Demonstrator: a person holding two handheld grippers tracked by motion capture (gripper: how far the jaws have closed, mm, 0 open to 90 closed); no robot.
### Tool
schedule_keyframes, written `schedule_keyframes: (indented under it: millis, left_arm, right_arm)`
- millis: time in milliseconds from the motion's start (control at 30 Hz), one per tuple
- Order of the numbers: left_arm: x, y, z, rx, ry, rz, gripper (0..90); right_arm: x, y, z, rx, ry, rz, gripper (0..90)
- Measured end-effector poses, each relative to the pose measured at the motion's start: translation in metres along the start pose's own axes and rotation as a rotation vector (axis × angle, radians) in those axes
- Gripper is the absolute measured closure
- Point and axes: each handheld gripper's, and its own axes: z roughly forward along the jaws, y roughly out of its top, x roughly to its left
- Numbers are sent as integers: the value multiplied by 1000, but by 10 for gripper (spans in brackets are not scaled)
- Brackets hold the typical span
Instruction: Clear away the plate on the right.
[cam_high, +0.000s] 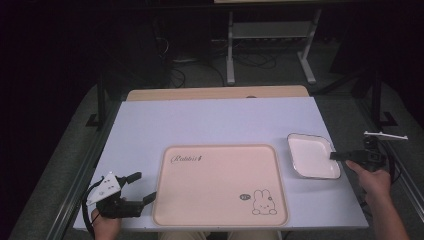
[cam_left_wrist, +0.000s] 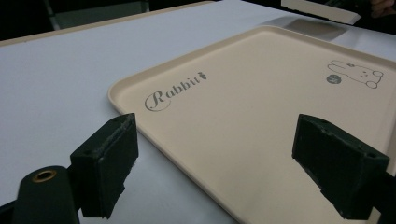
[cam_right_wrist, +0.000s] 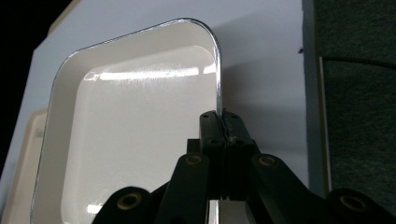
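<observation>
A beige tray (cam_high: 220, 184) printed with "Rabbit" and a small rabbit drawing lies at the table's front middle. My left gripper (cam_high: 140, 188) is open at the tray's front left corner, nothing between its jaws. In the left gripper view its jaws stand wide apart over the tray (cam_left_wrist: 243, 107). A white square dish (cam_high: 312, 156) with a dark rim sits right of the tray. My right gripper (cam_high: 336, 155) is shut on the dish's right rim. The right gripper view shows the jaws pinching the rim of the dish (cam_right_wrist: 135, 130), which looks tilted up off the table.
The pale table (cam_high: 210, 122) has bare surface behind the tray and dish. A wooden strip (cam_high: 215, 93) runs along its far edge. Beyond stand a metal rack's legs (cam_high: 230, 55) and cables on the dark floor. The table's right edge is close to the dish.
</observation>
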Motion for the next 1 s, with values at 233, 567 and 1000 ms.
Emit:
schedule_keyframes:
  millis: [233,567,1000]
  left_arm:
    - [0,0,0,-2,0,2,140]
    - [0,0,-1,-7,0,1,140]
    - [-1,1,-3,-18,2,-3,140]
  right_arm:
    - [6,-10,-8,-42,52,28,883]
    - [28,-18,-21,-72,110,16,884]
    - [67,-20,-42,-96,141,-19,884]
